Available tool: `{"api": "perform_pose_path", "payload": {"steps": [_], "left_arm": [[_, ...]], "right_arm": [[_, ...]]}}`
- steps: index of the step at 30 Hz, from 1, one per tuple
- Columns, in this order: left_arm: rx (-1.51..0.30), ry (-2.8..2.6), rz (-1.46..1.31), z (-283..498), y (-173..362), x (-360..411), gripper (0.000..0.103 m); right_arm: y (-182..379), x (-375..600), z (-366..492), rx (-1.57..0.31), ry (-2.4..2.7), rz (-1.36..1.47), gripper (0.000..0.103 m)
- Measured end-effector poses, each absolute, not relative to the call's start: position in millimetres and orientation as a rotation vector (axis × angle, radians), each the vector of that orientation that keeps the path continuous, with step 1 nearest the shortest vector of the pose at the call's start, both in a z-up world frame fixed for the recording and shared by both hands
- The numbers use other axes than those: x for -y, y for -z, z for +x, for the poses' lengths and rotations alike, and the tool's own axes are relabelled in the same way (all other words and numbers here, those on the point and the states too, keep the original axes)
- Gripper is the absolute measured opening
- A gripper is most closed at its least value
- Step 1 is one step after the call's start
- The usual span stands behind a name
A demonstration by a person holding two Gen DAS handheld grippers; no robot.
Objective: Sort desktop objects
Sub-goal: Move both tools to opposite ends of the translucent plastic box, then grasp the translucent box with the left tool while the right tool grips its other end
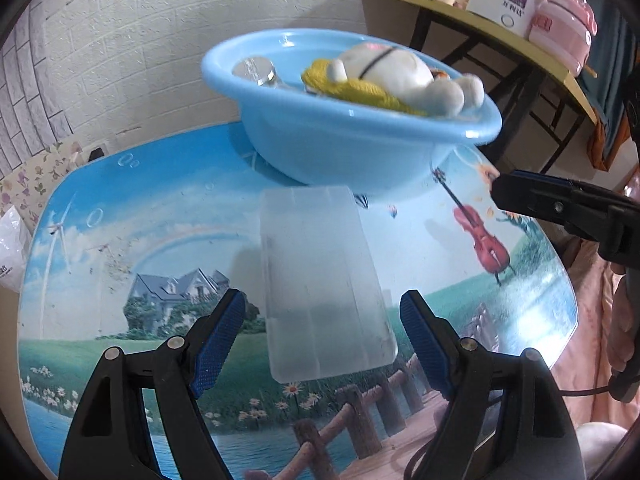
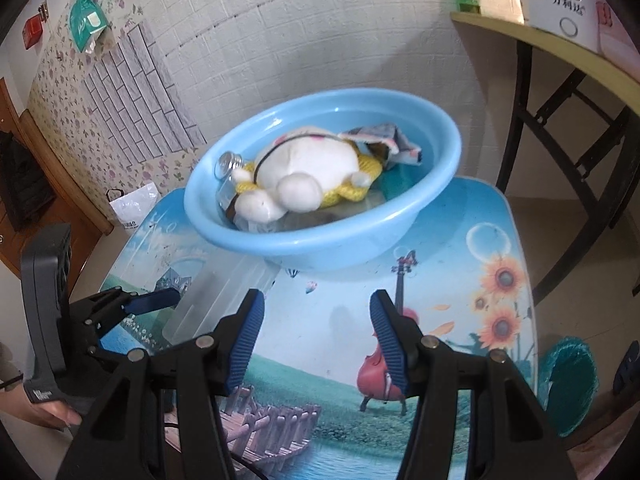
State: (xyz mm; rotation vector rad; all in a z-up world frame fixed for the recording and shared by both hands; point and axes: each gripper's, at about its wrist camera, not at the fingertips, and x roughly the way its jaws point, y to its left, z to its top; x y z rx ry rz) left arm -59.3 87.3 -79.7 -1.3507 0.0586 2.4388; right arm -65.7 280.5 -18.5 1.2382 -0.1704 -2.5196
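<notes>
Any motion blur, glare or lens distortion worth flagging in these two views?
Left wrist: the blue basin rim and plush toy are smeared by motion; glare washes out the tabletop at right. Right wrist: the basin is slightly soft. Both views: strong fisheye bending with dark corners; the tongs stay sharp.

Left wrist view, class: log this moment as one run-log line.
left gripper: open, straddling translucent box | right gripper: open, empty | blue basin: holds plush toy, glass bottle | box on table
</notes>
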Motion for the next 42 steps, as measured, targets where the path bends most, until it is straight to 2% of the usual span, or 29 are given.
{"api": "perform_pose_path", "payload": {"steps": [2,4,14,21,25,28,29,38,42], "left_arm": [[-0.057,-2.413,-1.361,-58.9,83.1,-86.1,0.078],[-0.054,-2.401,-1.357,-56.6,85.5,-83.8,0.067],[-0.068,-2.336,-1.278,-43.0,86.2,-65.9,0.065],[-0.187,-2.205,-1.225,-24.9,85.9,-38.5,0.066],[-0.236,-2.194,-1.235,-28.0,86.9,-20.3,0.067],[-0.286,-2.237,-1.264,-34.0,89.6,-5.2,0.081],[-0.286,-2.253,-1.269,-35.9,89.7,-1.0,0.082],[-0.248,-2.315,-1.272,-55.0,98.4,-5.6,0.084],[-0.142,-2.332,-1.282,-63.1,96.6,1.6,0.084]], "right_arm": [[22.1,-275.3,-66.3,0.165,2.507,1.261,0.055],[24.5,-270.1,-66.5,0.162,2.497,1.276,0.055],[29.7,-235.4,-70.5,0.148,2.405,1.294,0.055],[37.4,-222.3,-75.0,0.074,2.342,1.328,0.055],[40.6,-214.3,-77.0,0.017,2.265,1.335,0.055],[43.4,-208.5,-78.3,-0.059,2.217,1.334,0.055],[43.9,-207.4,-78.3,-0.072,2.209,1.335,0.055],[49.2,-182.0,-76.7,-0.206,2.089,1.291,0.055],[53.3,-178.7,-79.5,-0.182,2.065,1.277,0.055]]}}
